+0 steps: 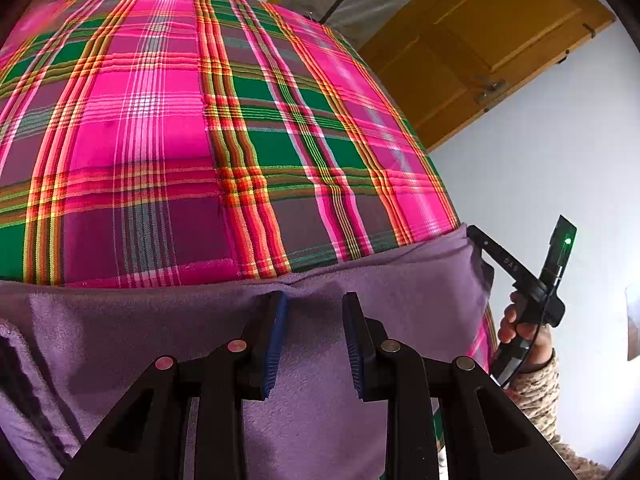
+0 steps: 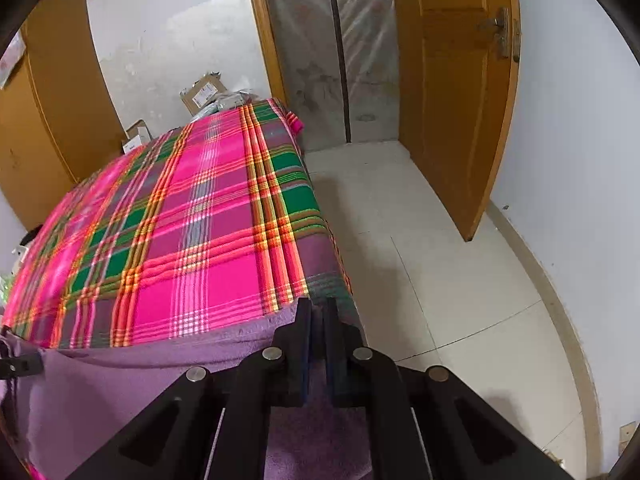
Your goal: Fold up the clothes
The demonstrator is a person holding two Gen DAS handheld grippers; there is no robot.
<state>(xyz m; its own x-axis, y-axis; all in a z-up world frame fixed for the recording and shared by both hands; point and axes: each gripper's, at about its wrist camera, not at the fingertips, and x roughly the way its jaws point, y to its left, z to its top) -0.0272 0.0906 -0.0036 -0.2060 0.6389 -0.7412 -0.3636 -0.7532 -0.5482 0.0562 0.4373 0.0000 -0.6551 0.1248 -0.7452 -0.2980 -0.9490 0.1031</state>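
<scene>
I am working at a bed covered by a plaid blanket, and everything here sits against that blanket. A purple fleece garment is lying across the blanket's near edge, spreading toward me and under both of my tools.

My left tongs are hovering over the garment's far hem, just short of where the plaid begins. Their blue pads are standing apart with a strip of purple fleece showing between them, and I cannot tell whether the pads are touching the cloth beneath.

My right tongs are sitting at the garment's right corner, by the blanket's right edge where the bed drops to the tiled floor. Their fingers are nearly together, and a thin fold of the purple fleece is caught between them, so they are clamping on the garment. In the left view I am seeing this tool from the side, my right hand wrapping its black handle beyond the blanket's right edge.

Past the blanket's far end, a wooden door is standing open, and cardboard boxes are piled against the wall.
</scene>
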